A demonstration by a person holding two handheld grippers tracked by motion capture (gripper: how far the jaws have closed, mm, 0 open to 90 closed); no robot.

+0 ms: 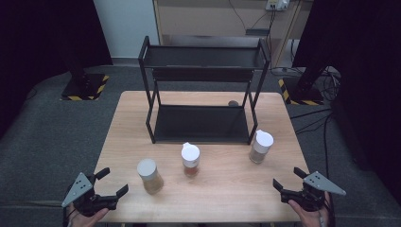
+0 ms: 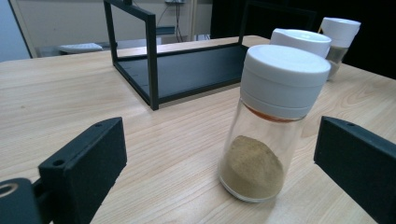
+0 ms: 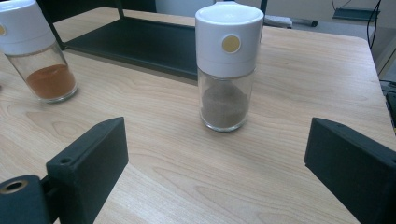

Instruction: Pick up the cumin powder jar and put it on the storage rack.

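Three spice jars [image 1: 191,159] upright: tan, red-orange, dark powder; both grippers' fingers [image 2: 84,163] wide, empty.

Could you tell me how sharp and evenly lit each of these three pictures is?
High view: dim, dark corners, table evenly lit. Left gripper view: nearest jar sharp, rack softer behind. Right gripper view: dark-powder jar crisp, soft glare on the wood.

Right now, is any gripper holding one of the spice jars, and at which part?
Nothing is held. The left gripper and right gripper have open jaws, apart from the jars.
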